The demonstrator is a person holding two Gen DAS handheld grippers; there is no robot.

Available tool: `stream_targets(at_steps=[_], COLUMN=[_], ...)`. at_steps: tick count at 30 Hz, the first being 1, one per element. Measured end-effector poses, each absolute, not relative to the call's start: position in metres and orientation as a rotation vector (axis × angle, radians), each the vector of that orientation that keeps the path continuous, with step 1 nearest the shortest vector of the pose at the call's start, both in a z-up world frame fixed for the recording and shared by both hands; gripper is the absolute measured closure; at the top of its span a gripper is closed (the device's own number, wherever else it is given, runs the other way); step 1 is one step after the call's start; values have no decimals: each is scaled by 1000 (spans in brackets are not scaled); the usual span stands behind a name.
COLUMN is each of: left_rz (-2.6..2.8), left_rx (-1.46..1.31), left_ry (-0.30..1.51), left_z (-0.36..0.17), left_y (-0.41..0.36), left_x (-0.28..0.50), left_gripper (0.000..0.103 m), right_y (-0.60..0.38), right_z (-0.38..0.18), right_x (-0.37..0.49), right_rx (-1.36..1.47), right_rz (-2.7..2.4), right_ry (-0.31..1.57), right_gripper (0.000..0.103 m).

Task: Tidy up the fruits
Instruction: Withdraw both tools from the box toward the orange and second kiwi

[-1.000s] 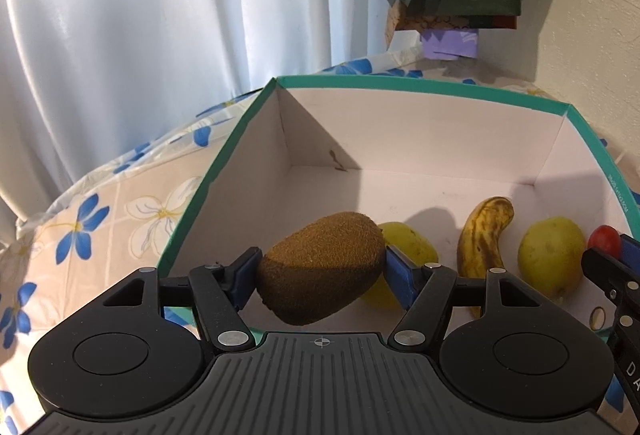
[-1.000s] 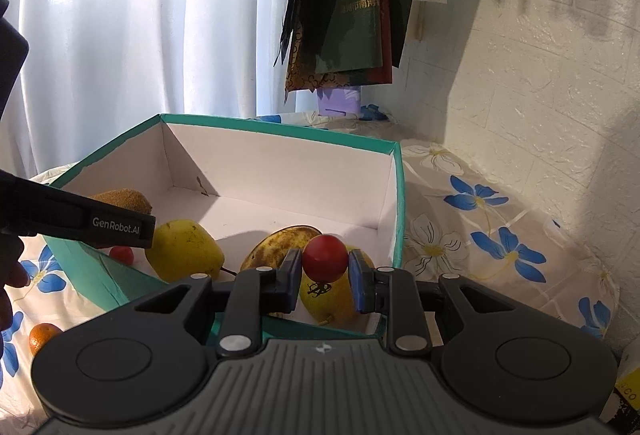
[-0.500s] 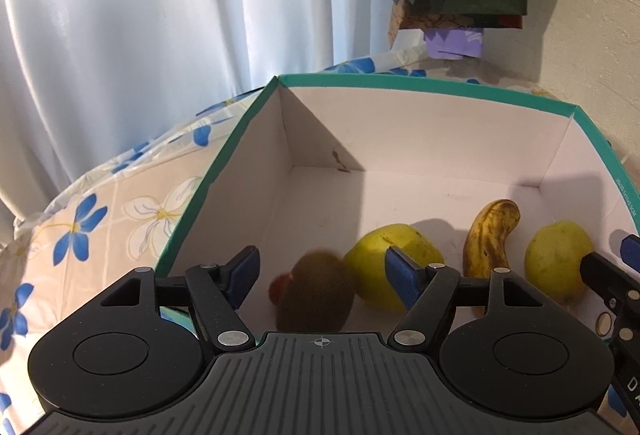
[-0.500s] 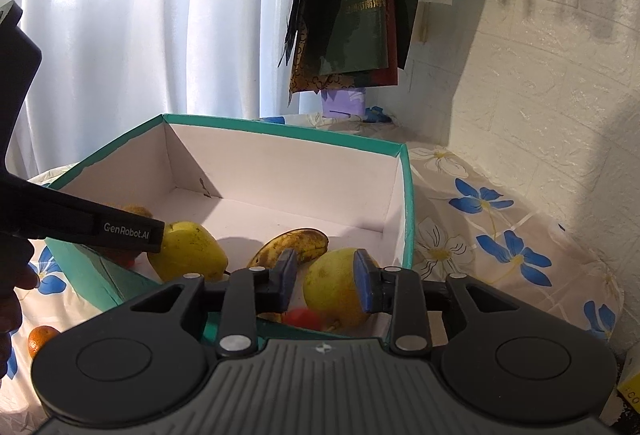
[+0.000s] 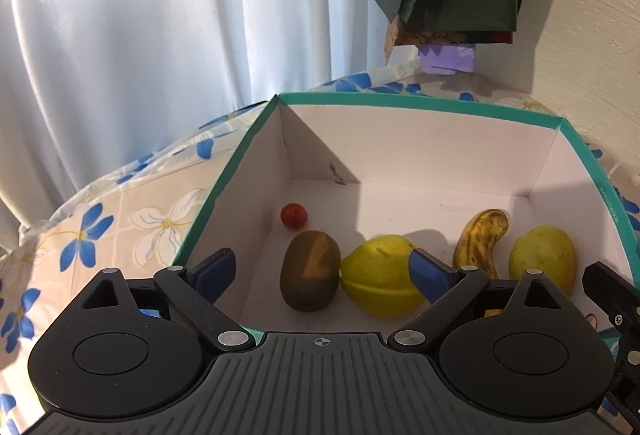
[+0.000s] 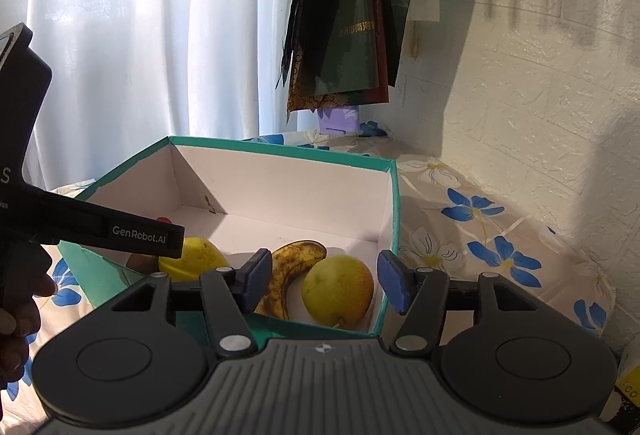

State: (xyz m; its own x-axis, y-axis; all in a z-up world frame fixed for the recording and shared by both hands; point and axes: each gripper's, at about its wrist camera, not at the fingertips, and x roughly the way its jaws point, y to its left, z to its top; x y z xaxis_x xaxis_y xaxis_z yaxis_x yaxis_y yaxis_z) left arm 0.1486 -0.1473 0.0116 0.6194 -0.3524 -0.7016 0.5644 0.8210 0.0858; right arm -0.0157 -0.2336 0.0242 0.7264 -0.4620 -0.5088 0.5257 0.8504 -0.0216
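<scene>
A white curtain (image 5: 140, 55) is hanging behind everything, and a flowered tablecloth (image 5: 120, 211) is covering the table under a big box (image 5: 420, 107) with a teal rim and white inside walls. Dark bags (image 6: 352, 15) are hanging on the wall (image 6: 520, 95) past the box.

I am holding my left gripper (image 5: 323, 271) over the near left part of the box with its blue pads spread wide and nothing between them. I am holding my right gripper (image 6: 323, 277) at the near right corner of the box, its pads also wide apart and gripping nothing.

All the fruit is lying on the box floor. A yellow fruit (image 5: 380, 275) is sitting near the middle, touching a brown kiwi (image 5: 310, 275) on its left. A spotted banana (image 5: 480, 239) is lying to the right of the yellow fruit, and a yellow pear (image 5: 544, 257) is sitting just beside the banana near the right wall. A small red tomato (image 5: 294, 216) is resting behind the kiwi, close to the left wall and apart from the other fruit.
</scene>
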Motion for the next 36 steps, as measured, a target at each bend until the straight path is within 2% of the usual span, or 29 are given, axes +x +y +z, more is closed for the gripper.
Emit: stream_targets(at_steps=[10, 19, 27, 36], left_rz=[-561, -563, -515, -516], left_rx=[286, 231, 198, 186], left_ry=[714, 684, 725, 831], left_z=[29, 62, 42, 8], left_y=[-135, -61, 14, 49], left_x=[136, 107, 73, 31], left_gripper=[6, 6, 5, 5], right_y=[-228, -207, -175, -145], right_z=[35, 43, 25, 18], right_x=[-29, -55, -63, -63], right_rx=[121, 118, 129, 122], right_rz=[-550, -460, -296, -180], right_ry=[503, 508, 604, 636], right_gripper=[39, 32, 29, 28])
